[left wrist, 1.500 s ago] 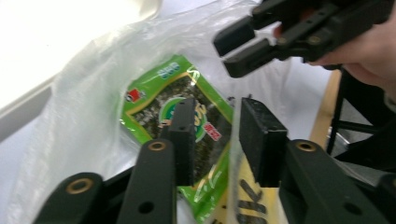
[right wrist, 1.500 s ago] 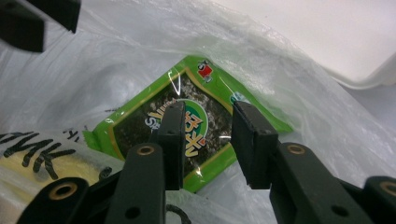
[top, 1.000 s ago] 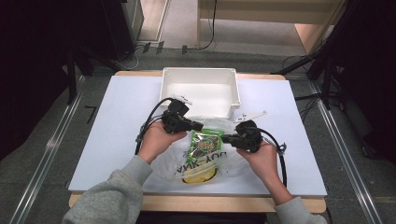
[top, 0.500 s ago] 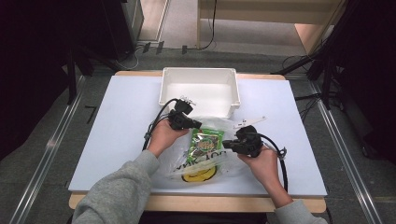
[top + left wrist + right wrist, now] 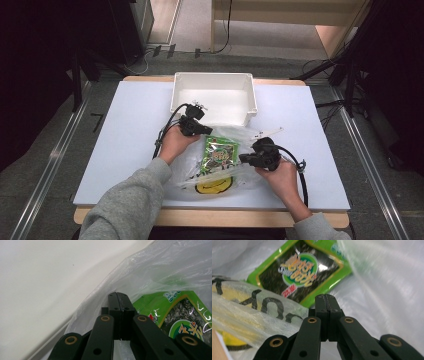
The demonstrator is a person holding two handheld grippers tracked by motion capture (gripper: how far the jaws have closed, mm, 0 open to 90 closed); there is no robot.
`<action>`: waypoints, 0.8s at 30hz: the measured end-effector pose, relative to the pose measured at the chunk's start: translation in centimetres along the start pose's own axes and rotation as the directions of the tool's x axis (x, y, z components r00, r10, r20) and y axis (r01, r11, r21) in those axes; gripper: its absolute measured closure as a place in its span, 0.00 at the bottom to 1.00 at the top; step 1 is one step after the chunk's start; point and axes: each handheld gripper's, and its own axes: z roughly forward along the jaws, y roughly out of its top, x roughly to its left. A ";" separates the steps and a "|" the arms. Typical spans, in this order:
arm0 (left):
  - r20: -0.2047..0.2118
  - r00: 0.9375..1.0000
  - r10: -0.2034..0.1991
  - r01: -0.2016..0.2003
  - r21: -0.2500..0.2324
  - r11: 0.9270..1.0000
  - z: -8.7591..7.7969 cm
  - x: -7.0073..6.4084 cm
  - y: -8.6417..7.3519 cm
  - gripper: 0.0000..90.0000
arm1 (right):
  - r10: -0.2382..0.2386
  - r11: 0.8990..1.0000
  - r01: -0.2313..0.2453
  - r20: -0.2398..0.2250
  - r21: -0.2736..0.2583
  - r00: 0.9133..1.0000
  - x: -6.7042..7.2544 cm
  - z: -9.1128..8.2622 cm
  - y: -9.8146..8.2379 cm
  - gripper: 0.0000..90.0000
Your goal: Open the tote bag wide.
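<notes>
A clear plastic bag (image 5: 215, 186) with a yellow smiley print lies on the white table (image 5: 125, 145), and a green seaweed snack packet (image 5: 220, 154) is inside it. My left gripper (image 5: 208, 131) sits at the bag's upper left rim. In the left gripper view its jaws (image 5: 118, 293) are pressed together on the bag (image 5: 162, 267) film, with the packet (image 5: 180, 312) just to the right. My right gripper (image 5: 243, 159) is at the bag's right side. It (image 5: 327, 296) is shut on a raised fold of the bag (image 5: 249, 312), in front of the packet (image 5: 299, 272).
An empty white bin (image 5: 212, 75) stands on the table just behind the bag, close to my left gripper. Black cables trail from both grippers over the table. Dark stands and floor rails flank the table on both sides.
My left gripper has sunk toward the table and the bag now lies flatter. The right gripper has hardly moved.
</notes>
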 end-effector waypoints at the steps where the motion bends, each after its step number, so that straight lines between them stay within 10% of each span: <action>1: 0.001 1.000 0.001 -0.001 0.005 1.000 0.0 0.0 0.0 1.00 | 0.004 1.000 -0.004 0.001 0.013 1.000 0.2 0.0 -0.3 1.00; 24: -0.018 1.000 -0.018 0.018 0.026 0.999 0.1 0.2 -0.2 1.00 | -0.026 0.994 0.032 -0.054 0.103 0.998 3.8 -0.9 -5.8 1.00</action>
